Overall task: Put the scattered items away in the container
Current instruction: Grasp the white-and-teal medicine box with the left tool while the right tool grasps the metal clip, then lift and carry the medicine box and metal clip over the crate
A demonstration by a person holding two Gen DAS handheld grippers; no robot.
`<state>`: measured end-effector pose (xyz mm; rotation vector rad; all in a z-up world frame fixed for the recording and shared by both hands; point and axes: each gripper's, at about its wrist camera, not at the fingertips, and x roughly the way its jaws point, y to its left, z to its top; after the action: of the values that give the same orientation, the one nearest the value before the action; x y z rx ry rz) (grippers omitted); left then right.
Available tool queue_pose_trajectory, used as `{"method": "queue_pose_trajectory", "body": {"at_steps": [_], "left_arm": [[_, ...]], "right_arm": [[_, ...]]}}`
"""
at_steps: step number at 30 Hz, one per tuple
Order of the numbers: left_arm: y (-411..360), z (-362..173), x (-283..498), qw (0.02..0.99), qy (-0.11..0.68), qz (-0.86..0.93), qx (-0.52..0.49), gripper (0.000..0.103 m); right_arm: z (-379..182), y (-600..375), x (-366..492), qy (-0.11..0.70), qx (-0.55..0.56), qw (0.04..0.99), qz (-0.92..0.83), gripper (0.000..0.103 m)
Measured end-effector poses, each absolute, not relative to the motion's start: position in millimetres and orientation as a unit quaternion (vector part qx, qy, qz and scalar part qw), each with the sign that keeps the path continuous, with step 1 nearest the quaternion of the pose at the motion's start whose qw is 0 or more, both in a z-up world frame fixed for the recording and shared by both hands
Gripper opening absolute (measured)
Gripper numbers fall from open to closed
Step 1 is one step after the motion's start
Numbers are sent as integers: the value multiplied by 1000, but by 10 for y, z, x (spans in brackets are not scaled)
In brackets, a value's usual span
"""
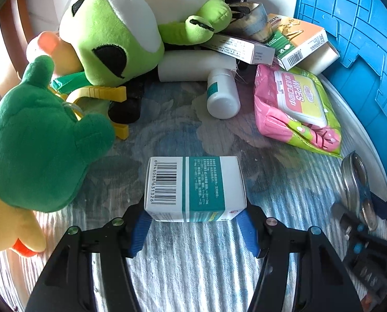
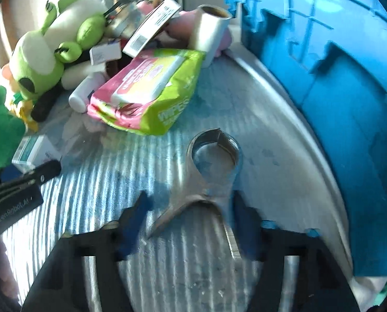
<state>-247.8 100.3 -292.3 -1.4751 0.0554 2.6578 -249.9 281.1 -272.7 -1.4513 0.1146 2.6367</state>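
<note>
My left gripper (image 1: 193, 218) is shut on a white and teal medicine box (image 1: 193, 187) with a barcode; its blue pads press the box's two near corners just over the blue-patterned tablecloth. The right wrist view shows that box (image 2: 34, 150) and the left gripper (image 2: 24, 179) at the left edge. My right gripper (image 2: 190, 208) has a metal tool (image 2: 211, 182) between its fingers, ring end pointing away, its two spread legs against the pads; the picture is blurred there. In the left wrist view the tool (image 1: 354, 182) sticks up from the right gripper (image 1: 362, 223). The blue crate (image 2: 336, 78) stands at the right.
A pack of wipes (image 1: 294, 109), a white bottle (image 1: 223, 96), a light-green plush frog (image 1: 110, 41), a dark-green plush (image 1: 37, 150), a yellow clip (image 1: 102, 93) and cartons (image 1: 297, 44) lie piled across the far side. The table's white rim (image 2: 284, 98) curves along the crate.
</note>
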Motion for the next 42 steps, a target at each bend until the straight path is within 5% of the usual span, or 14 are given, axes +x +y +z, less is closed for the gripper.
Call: {"method": "queue_pose_trajectory", "body": {"at_steps": [6, 19, 42], "left_arm": [[1122, -2824, -2362, 58, 24, 873, -483, 58], [903, -2316, -2050, 57, 22, 893, -446, 58], [1232, -468, -2067, 114, 11, 961, -251, 58]], "right_arm": [[-2535, 2670, -2412, 19, -462, 48, 886, 36], [-2308, 2483, -2356, 9, -453, 30, 891, 35], [212, 2322, -2127, -42, -232, 53, 970, 35]]}}
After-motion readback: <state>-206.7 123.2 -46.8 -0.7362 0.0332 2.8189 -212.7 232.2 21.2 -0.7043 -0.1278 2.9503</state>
